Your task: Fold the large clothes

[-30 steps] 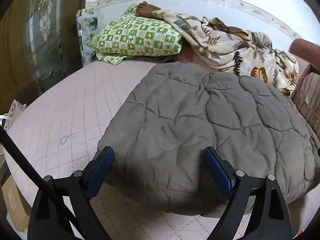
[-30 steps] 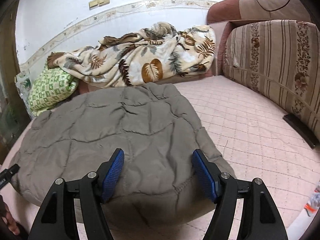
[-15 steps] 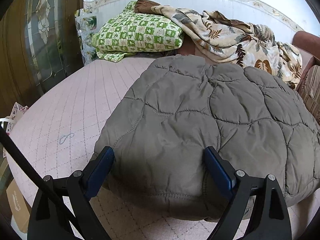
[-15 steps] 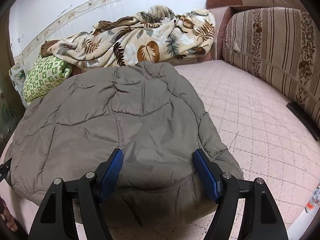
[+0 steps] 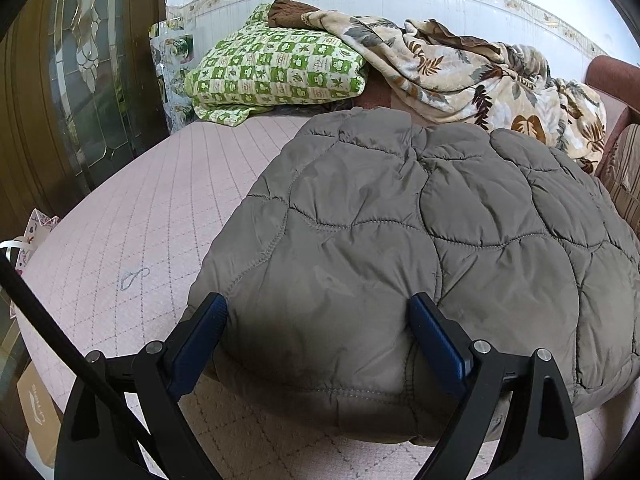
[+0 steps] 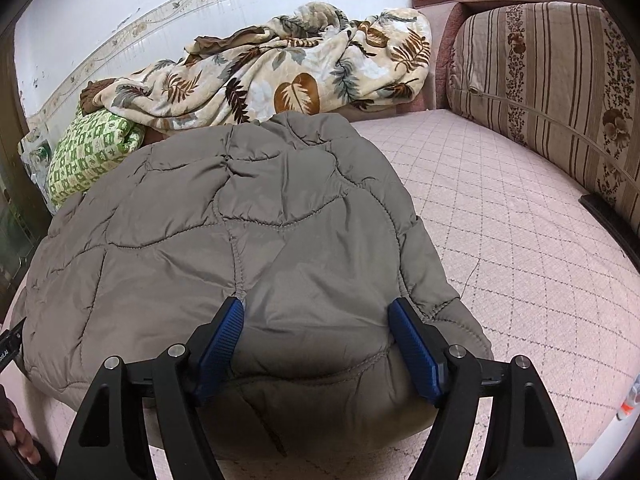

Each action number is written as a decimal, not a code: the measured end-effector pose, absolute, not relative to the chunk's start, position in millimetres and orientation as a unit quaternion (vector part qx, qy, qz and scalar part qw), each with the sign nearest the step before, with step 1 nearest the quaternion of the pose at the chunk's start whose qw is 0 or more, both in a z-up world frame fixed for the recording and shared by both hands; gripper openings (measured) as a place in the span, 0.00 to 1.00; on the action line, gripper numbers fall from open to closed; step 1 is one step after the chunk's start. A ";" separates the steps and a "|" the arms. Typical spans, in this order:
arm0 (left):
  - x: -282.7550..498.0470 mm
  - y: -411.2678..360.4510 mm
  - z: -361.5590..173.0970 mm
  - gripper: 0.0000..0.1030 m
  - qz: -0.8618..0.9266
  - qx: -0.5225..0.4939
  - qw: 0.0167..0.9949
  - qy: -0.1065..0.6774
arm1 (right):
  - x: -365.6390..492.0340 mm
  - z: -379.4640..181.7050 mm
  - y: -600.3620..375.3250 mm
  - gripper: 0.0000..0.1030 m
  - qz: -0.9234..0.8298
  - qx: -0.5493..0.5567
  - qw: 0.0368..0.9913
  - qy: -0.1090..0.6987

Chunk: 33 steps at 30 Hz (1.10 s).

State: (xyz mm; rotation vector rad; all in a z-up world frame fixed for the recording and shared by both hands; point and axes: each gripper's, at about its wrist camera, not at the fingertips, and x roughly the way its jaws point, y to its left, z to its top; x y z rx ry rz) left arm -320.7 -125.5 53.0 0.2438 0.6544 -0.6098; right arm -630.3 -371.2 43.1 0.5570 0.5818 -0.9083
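Observation:
A grey-brown quilted jacket (image 5: 400, 220) lies folded in a thick bundle on the pink quilted bed (image 5: 140, 208). My left gripper (image 5: 316, 304) stands open over the bundle's near left corner, and the padded edge bulges up between its blue pads. In the right wrist view the same jacket (image 6: 240, 208) fills the middle. My right gripper (image 6: 316, 306) stands open over the near right corner, with a hump of fabric between its blue pads. Neither pair of pads squeezes the fabric.
A green checked pillow (image 5: 276, 68) and a leaf-print blanket (image 6: 280, 68) lie along the far wall. A striped sofa back (image 6: 560, 80) bounds the bed (image 6: 500, 220) on the right; a glazed wooden door (image 5: 88, 80) and a cardboard box (image 5: 36, 404) stand left.
Both grippers have come lower and closer over the jacket's near edge, so it looms larger in both views. The right gripper's jaws stand slightly wider.

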 end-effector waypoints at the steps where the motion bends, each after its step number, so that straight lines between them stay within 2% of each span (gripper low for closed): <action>1: -320.9 -125.5 53.3 0.89 -0.294 0.118 0.894 0.316 | -630.2 43.0 -371.1 0.77 -0.427 0.262 0.821 0.273; 33: -319.3 -124.1 54.9 0.89 -0.295 0.114 0.894 0.318 | -631.8 55.4 -359.9 0.78 -0.435 0.244 0.825 0.264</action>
